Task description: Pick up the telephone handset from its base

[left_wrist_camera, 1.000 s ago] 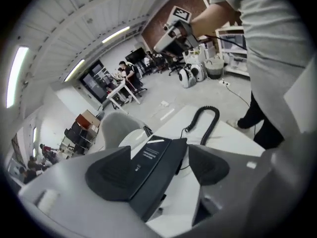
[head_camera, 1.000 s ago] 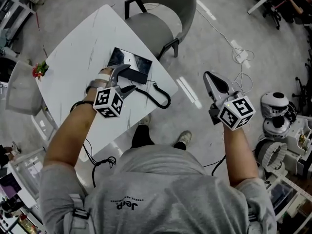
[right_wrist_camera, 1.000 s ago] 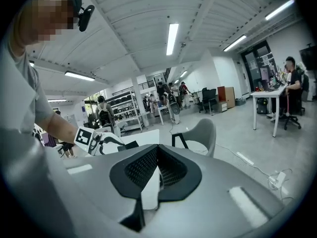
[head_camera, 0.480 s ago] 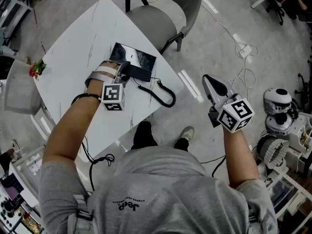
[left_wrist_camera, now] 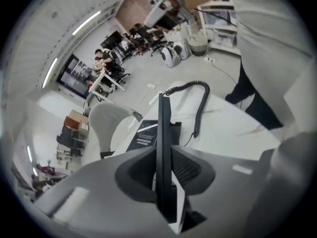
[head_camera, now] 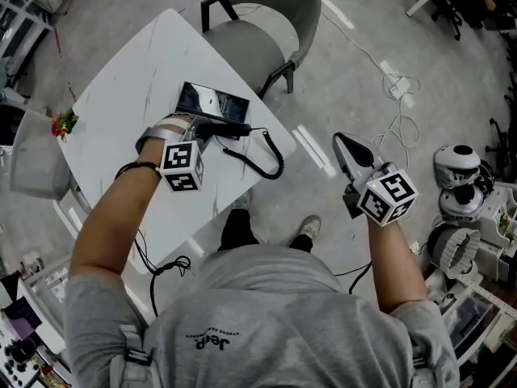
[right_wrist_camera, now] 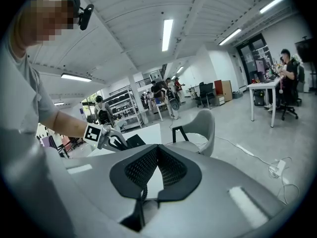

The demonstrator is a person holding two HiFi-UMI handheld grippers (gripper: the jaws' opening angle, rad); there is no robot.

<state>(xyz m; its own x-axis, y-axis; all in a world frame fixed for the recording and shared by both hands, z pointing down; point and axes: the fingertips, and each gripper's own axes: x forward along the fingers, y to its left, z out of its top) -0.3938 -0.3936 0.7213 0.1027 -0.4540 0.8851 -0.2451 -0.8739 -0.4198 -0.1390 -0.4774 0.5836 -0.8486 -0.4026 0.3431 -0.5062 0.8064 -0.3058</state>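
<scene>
My left gripper (head_camera: 199, 129) points down at the white surface (head_camera: 121, 87); its jaws are closing, and the telephone handset (head_camera: 224, 128) stands edge-on between them; in the left gripper view the pads look like they touch both of its flat sides. The handset lies along the near side of the dark base (head_camera: 212, 102); I think it has not been lifted yet. My right gripper (head_camera: 343, 144) hangs out over the floor, well apart from the phone; its jaws are together and hold nothing.

What could go wrong, as I see it:
- if I lift before the squeeze is firm, the thin handset may slip out and drop;
- the jaws seem to hold it near one end, so the long end may tip down and twist in the pads;
- the curly cord (head_camera: 271, 156) ties the handset to the base; a fast or high lift may drag the base across the surface, even off its edge.
</scene>
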